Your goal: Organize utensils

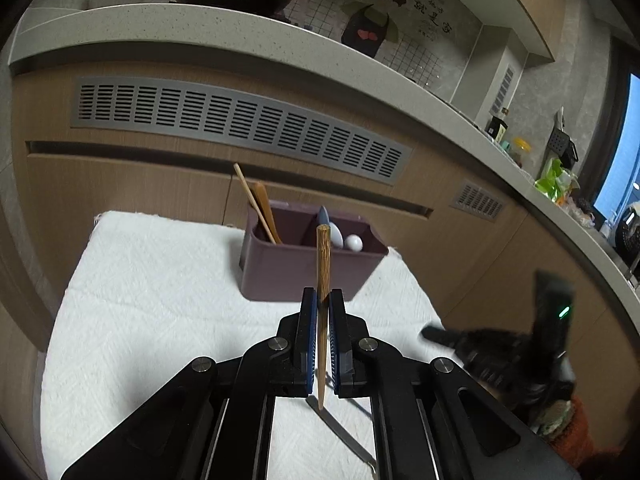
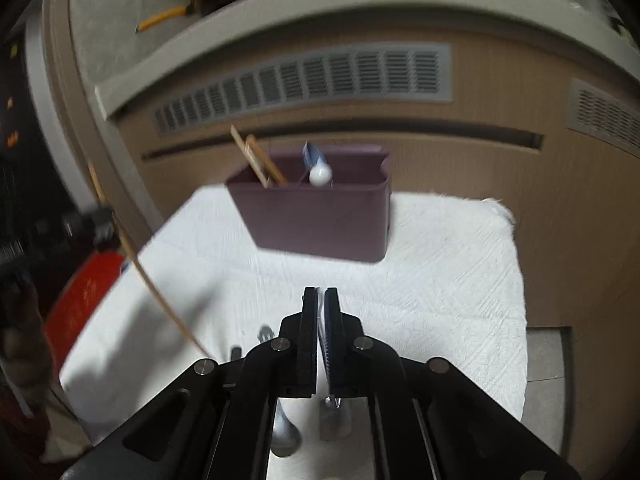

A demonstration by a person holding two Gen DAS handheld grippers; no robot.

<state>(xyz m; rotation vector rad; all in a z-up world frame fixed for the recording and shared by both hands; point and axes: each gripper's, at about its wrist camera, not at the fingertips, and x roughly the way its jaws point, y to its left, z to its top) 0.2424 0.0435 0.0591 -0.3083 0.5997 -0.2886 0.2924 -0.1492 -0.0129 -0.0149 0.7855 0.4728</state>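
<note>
Left wrist view: left gripper (image 1: 323,300) clamps a brown wooden chopstick (image 1: 323,264) upright above the white cloth (image 1: 160,300), short of the purple caddy (image 1: 308,272); held so narrowly it could pivot or slip and miss the chopstick compartment. Right wrist view: right gripper (image 2: 321,300) is nearly closed on what looks like a blue-and-white spoon (image 2: 322,336), blurred; the thin grip might drop it.

One purple utensil holder (image 1: 308,268) with two compartments stands at centre frame on one white cloth (image 1: 160,300). Two wooden chopsticks (image 1: 260,208) lean in its left compartment; two spoons (image 1: 344,240) sit in the right. A third chopstick (image 1: 323,272) rises at centre. Two grippers (image 1: 323,300) appear.
</note>
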